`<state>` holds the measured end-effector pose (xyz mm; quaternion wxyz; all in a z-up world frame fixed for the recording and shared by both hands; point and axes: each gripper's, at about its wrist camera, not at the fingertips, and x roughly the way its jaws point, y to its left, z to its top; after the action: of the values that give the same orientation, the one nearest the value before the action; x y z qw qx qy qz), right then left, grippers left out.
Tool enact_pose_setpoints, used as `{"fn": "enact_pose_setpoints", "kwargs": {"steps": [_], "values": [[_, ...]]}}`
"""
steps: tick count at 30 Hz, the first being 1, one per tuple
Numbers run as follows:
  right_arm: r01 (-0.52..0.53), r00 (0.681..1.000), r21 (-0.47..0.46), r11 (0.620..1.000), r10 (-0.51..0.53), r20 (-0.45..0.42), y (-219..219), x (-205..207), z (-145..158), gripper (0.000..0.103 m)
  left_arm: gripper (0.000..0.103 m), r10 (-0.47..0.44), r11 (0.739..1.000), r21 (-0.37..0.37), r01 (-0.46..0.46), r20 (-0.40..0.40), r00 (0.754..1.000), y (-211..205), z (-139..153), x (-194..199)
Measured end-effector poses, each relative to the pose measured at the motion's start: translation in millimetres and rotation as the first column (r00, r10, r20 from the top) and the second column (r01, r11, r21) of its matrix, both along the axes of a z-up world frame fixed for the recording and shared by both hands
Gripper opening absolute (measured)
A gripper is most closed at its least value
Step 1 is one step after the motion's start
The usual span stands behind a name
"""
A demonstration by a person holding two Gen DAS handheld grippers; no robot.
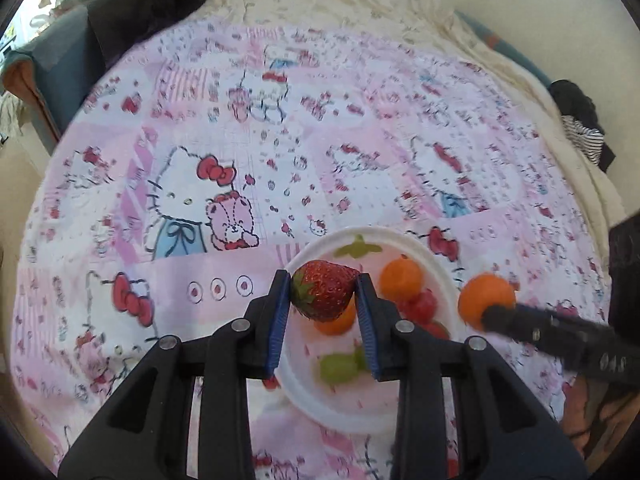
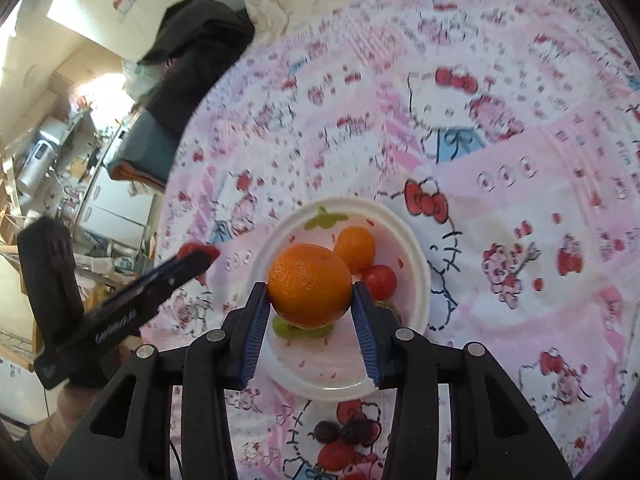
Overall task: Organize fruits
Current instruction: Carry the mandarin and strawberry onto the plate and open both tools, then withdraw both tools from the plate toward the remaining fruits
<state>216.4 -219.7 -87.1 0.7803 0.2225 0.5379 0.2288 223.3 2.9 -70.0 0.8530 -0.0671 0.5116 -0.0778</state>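
Above patterned cloth (image 1: 320, 120), tilted-down grippers (both loaded) clamp strawberry (image 1: 324, 295), orange (image 2: 310, 285).

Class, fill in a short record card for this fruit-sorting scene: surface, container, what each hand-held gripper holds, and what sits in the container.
surface: pink cartoon-print cloth
container: white plate
left hand-held gripper: shut on a strawberry
right hand-held gripper: shut on an orange
on plate: smaller orange, red fruit, green fruit
off plate: dark grapes
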Motion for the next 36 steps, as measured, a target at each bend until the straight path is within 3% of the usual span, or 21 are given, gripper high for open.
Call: {"fn": "enact_pose_setpoints", "kwargs": {"steps": [6, 16, 17, 19, 20, 21, 22, 23, 29, 31, 36], "values": [[-0.042, 0.996, -0.023, 0.999, 0.04, -0.075, 13, 4, -32, 0.044, 0.029, -0.014, 1.0, -0.014, 0.013, -0.055, 0.998, -5, -33, 14], [-0.051, 0.99, -0.022, 0.998, 0.047, -0.136, 16, 2, -50, 0.046, 0.032, -0.053, 0.998, -0.037, 0.051, -0.078, 0.996, -18, -43, 18], [-0.047, 0.989, -0.019, 0.999, 0.043, -0.141, 15, 2, -51, 0.047, 0.035, -0.057, 0.998, -0.037, 0.054, -0.078, 0.995, -19, -43, 18], [-0.04, 0.988, -0.007, 0.999, 0.039, -0.151, 13, 3, -51, 0.048, 0.061, -0.049, 0.998, -0.032, 0.047, -0.063, 0.997, -19, -41, 16], [-0.038, 0.988, -0.001, 0.999, 0.038, -0.148, 12, 3, -50, 0.053, 0.068, -0.042, 0.999, -0.028, 0.041, -0.049, 0.998, -19, -39, 14], [-0.035, 0.989, 0.005, 0.999, 0.035, -0.141, 11, 2, -48, 0.067, 0.076, -0.038, 0.999, -0.027, 0.037, -0.041, 0.998, -18, -37, 13], [-0.024, 0.992, 0.006, 1.0, 0.025, -0.124, 9, 1, -44, 0.077, 0.076, -0.033, 0.999, -0.024, 0.032, -0.033, 0.999, -17, -36, 12], [-0.016, 0.994, 0.004, 1.0, 0.016, -0.109, 7, 1, -40, 0.078, 0.076, -0.03, 0.999, -0.021, 0.029, -0.032, 0.999, -16, -34, 12], [0.11, 0.99, 0.058, 0.992, -0.104, -0.097, -28, -2, -27, 0.078, 0.076, 0.032, 0.999, -0.022, -0.032, -0.022, 0.999, 0, -27, 7], [0.121, 0.989, 0.091, 0.988, -0.113, -0.091, -35, -3, -22, 0.078, 0.076, 0.05, 0.999, -0.013, -0.05, -0.014, 0.999, 5, -24, 3], [0.126, 0.992, 0.072, 0.989, -0.124, -0.026, -38, -11, -3, 0.078, 0.076, 0.079, 0.997, 0.002, -0.079, 0.007, 0.997, 9, -12, -12]]}}
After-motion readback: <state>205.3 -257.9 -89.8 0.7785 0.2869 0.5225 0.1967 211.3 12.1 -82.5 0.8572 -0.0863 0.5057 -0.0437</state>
